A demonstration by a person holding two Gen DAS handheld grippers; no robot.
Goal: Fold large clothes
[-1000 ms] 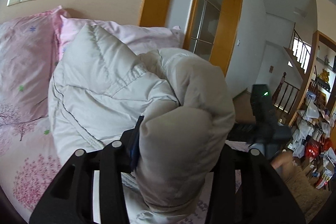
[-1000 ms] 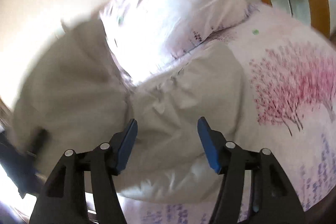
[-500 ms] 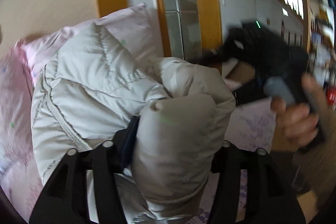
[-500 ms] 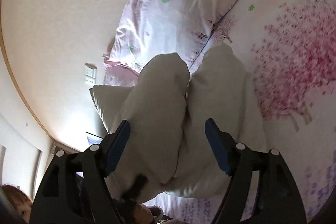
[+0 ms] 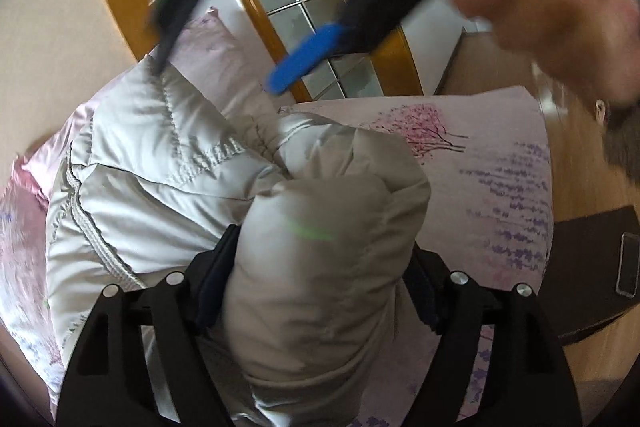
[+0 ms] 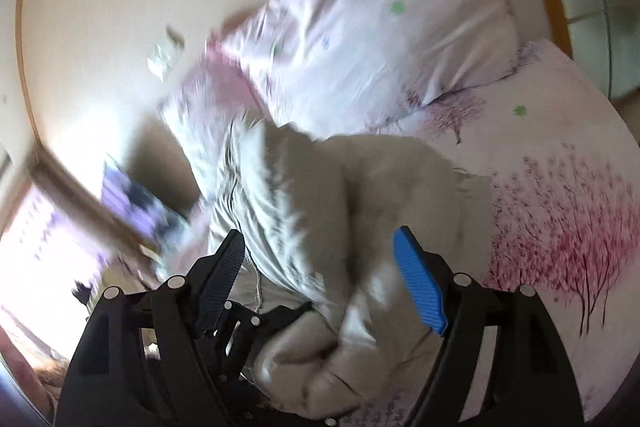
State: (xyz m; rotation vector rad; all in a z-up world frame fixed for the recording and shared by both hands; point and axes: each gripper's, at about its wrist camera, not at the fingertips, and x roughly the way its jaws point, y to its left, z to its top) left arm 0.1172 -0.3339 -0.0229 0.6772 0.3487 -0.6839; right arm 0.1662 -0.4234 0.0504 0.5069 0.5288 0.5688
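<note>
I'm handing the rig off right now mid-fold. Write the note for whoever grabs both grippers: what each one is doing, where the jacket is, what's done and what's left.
Left gripper: shut on a thick bunched part of the grey puffer jacket, held up over the bed.
Right gripper: open, holding nothing, hovering above the jacket; it also shows blurred at the top of the left wrist view.
Jacket: a rumpled heap near the pillows, on the floral sheet.
Done: one bunch gathered in the left gripper. No neat fold is visible.
Left: probably grip a second part with the right gripper, spread the jacket flat, then fold it.
</note>
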